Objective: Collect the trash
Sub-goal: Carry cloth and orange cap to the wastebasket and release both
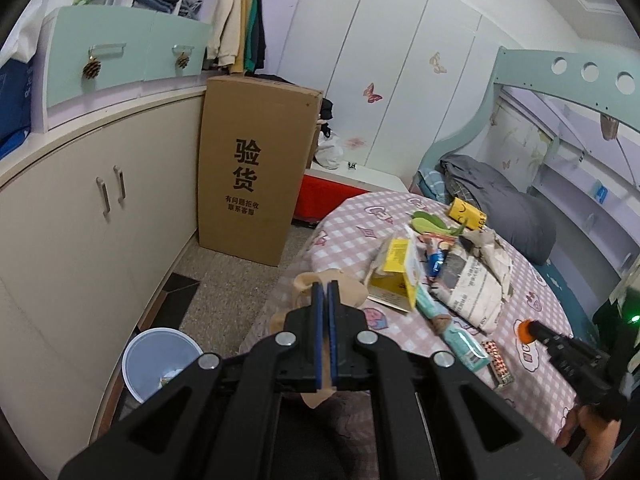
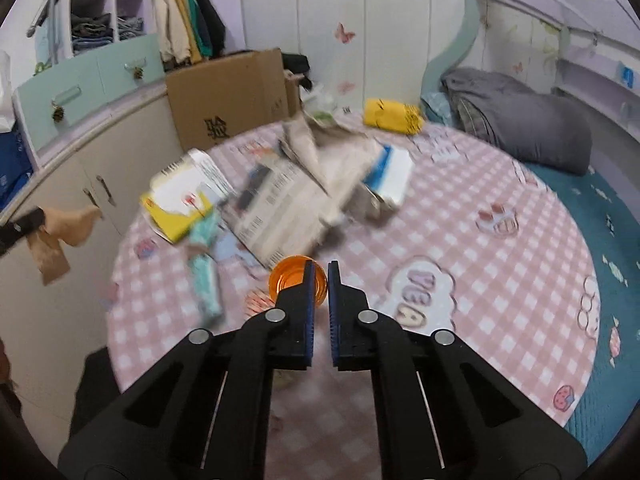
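My left gripper (image 1: 327, 285) is shut on a crumpled tan paper scrap (image 1: 348, 286), held over the near left edge of the bed; the scrap also shows in the right wrist view (image 2: 68, 226). My right gripper (image 2: 319, 266) is shut on the rim of an orange plastic cup (image 2: 294, 276), above the pink checked sheet (image 2: 460, 208); the cup shows in the left wrist view (image 1: 525, 331). Trash lies on the bed: a yellow box (image 1: 394, 276), newspaper (image 1: 472, 284), a teal wrapper (image 1: 452, 332), a yellow packet (image 1: 466, 214).
A light blue bin (image 1: 160, 360) stands on the floor below my left gripper, by the cream cabinets (image 1: 80, 220). A tall cardboard box (image 1: 256, 168) stands beyond it. A grey pillow (image 2: 520, 120) lies at the bed's head. A small patterned box (image 1: 498, 364) lies near the bed edge.
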A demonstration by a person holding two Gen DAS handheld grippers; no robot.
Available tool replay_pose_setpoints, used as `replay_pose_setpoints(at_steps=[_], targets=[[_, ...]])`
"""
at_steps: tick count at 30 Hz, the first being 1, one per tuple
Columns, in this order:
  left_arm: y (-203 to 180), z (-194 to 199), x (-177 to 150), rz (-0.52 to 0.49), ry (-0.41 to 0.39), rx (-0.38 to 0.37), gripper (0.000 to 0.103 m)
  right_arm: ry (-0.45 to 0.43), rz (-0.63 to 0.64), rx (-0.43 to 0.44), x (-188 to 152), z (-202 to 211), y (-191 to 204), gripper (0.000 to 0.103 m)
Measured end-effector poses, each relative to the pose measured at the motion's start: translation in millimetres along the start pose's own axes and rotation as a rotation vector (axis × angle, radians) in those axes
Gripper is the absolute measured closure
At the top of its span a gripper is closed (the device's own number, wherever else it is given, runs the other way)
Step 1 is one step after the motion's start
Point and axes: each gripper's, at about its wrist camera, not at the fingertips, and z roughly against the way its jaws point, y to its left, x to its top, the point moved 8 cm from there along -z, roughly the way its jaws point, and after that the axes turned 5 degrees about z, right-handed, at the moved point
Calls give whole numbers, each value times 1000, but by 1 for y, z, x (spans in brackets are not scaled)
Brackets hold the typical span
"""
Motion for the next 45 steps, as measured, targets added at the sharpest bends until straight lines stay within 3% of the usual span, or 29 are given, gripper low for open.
replay_pose_setpoints(at_steps=[7,14,23,26,28,29,31,45], targets=[[51,-9,2,71,17,38,101,-46,111,185,37,-10,104,97],[116,-21,-1,145,41,116,101,31,220,404,44,-59,233,97],[208,-52,-5,241,91,236,100,134,300,535,28,-128,354,97],[234,-68,-1,268,106,263,100,166,303,535,23,-152,373,97],[251,-81,1,300,120,271,92,189,291,541,18,-165,379,97],[256,-87,1,313,129,274,84,204,289,543,16,-172,382,97],[274,-98,-2,343,152,333,44,227,286,542,11,-184,386,97],[295,-95,-22,392,166,363,36,279,295,561,-4,-194,398,97]])
